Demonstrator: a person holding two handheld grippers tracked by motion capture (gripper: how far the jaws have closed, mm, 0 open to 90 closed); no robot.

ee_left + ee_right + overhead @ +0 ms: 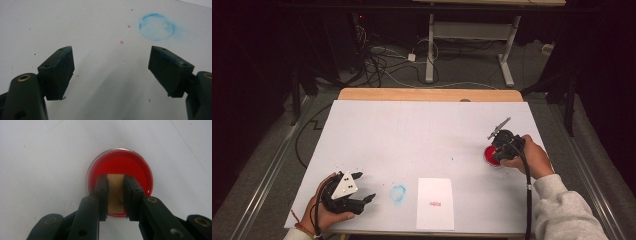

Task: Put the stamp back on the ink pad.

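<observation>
A round clear dish of red ink (pixel 120 167) sits on the white sheet at the right of the table (pixel 490 156). My right gripper (pixel 116 178) is shut on a small tan wooden block (pixel 115 192), a stamp, and holds it down over the red pad; in the high view that gripper (pixel 501 150) is right above the dish. My left gripper (pixel 111 71) rests low over the sheet with its jaws wide open and nothing between them; its pads (pixel 61 72) carry blue smears. In the high view it (pixel 362 190) lies at the front left.
A white card (pixel 435 203) with a small red print lies at the front centre. A blue ring stain (pixel 397 194) marks the sheet beside it, also ahead of the left gripper (pixel 156 27). The wooden table edge (pixel 427 94) runs along the back. Small red specks dot the sheet.
</observation>
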